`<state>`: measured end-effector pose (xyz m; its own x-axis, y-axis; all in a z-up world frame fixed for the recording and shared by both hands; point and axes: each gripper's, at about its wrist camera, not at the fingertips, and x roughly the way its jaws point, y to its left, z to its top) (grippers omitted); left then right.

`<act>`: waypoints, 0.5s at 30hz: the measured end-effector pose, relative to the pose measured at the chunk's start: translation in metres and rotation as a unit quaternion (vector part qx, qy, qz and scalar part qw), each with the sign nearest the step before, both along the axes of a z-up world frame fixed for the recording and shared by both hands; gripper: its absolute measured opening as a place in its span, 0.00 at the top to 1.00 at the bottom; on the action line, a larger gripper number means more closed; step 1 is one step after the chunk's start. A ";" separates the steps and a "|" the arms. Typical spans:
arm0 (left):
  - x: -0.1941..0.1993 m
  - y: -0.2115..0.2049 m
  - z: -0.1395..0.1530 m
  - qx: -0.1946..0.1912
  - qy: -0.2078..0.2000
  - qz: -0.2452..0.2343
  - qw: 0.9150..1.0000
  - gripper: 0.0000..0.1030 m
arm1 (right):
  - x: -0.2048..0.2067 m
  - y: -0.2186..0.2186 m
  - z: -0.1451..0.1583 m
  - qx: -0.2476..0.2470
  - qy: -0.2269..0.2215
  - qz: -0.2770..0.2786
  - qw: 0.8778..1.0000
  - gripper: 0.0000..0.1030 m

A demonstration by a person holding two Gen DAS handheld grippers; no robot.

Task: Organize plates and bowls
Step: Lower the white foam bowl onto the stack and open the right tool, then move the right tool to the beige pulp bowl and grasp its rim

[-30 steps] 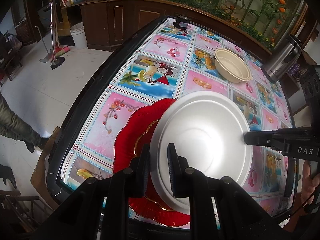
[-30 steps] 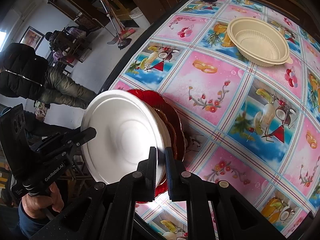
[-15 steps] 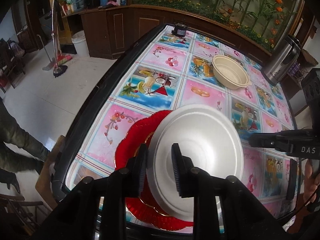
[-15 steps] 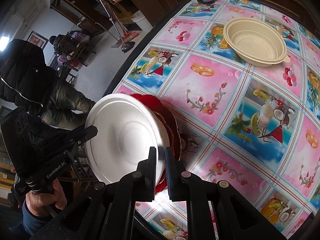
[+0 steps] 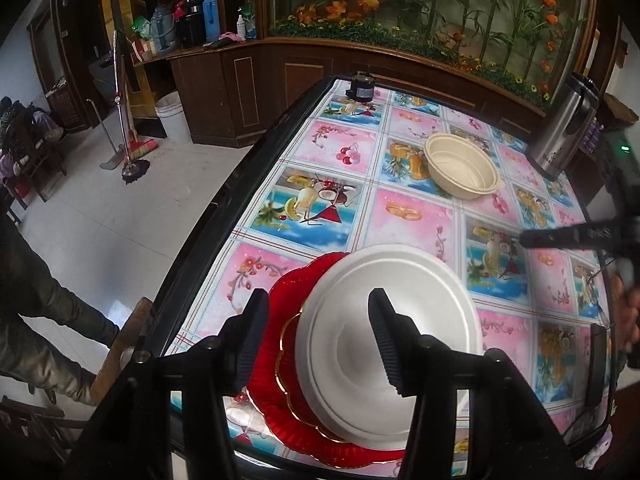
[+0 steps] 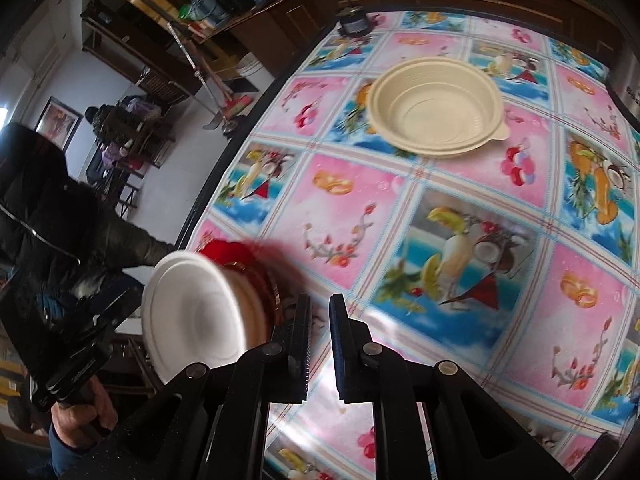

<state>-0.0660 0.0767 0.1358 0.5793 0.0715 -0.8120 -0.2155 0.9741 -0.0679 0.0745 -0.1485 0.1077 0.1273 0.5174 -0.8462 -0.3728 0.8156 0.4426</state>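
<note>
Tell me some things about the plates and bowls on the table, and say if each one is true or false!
1. The white plate sits on top of the red plate. True.
2. The cream bowl is stacked on the white plate. False: it stands alone, farther along the table.
3. The left hand-held gripper is open, its fingers apart above the white plate. True.
4. The right hand-held gripper is holding the cream bowl. False: it holds nothing, and the bowl is far from it.
5. The cream bowl is upside down. False: its opening faces up.
</note>
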 end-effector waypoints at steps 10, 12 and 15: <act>-0.007 -0.005 -0.009 -0.007 0.023 -0.017 1.000 0.51 | 0.086 -0.006 -0.011 -0.019 -0.027 -0.064 0.997 0.90; -0.009 -0.001 -0.011 -0.007 0.025 -0.014 1.000 0.51 | 0.103 0.000 -0.017 -0.030 -0.033 -0.070 0.997 0.90; -0.013 0.003 -0.012 -0.010 0.026 -0.011 1.000 0.51 | 0.124 0.009 -0.032 -0.047 -0.030 -0.079 0.995 0.90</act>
<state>-0.0785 0.0801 0.1239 0.5371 0.0436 -0.8424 -0.1982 0.9772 -0.0757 0.1986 -0.1390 0.0755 0.2522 0.4050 -0.8788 -0.2601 0.9032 0.3416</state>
